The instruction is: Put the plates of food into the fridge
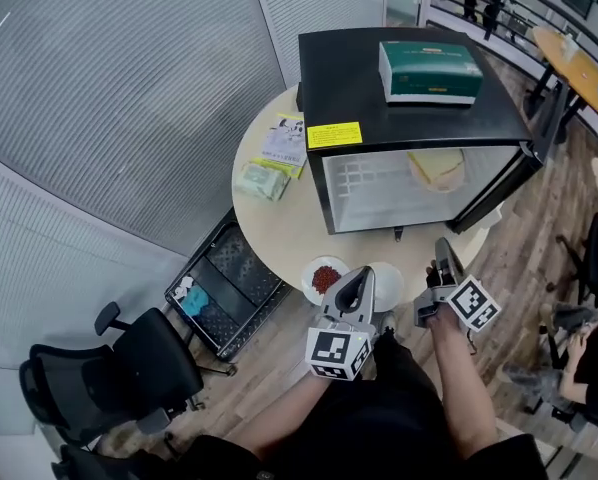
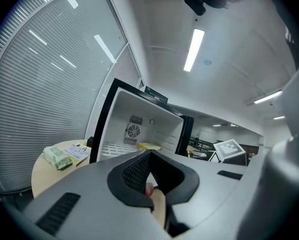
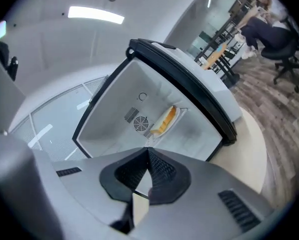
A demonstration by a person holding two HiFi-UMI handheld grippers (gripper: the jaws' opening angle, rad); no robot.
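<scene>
A black mini fridge (image 1: 409, 63) stands open on the round table (image 1: 279, 223). On its shelf lies a plate of yellow food (image 1: 437, 168), also visible in the left gripper view (image 2: 148, 146) and the right gripper view (image 3: 165, 120). A plate of red food (image 1: 324, 278) and a white plate (image 1: 390, 288) sit at the table's near edge. My left gripper (image 1: 357, 280) hovers between them, jaws together (image 2: 149, 154), nothing gripped. My right gripper (image 1: 442, 250) is just right of the white plate, facing the fridge, shut and empty (image 3: 148, 150).
A green box (image 1: 429, 71) lies on the fridge top. The fridge door (image 1: 499, 196) hangs open to the right. Leaflets (image 1: 282, 138) and a green packet (image 1: 262, 180) lie on the table's left. A black wire cart (image 1: 229, 288) and an office chair (image 1: 109, 373) stand left.
</scene>
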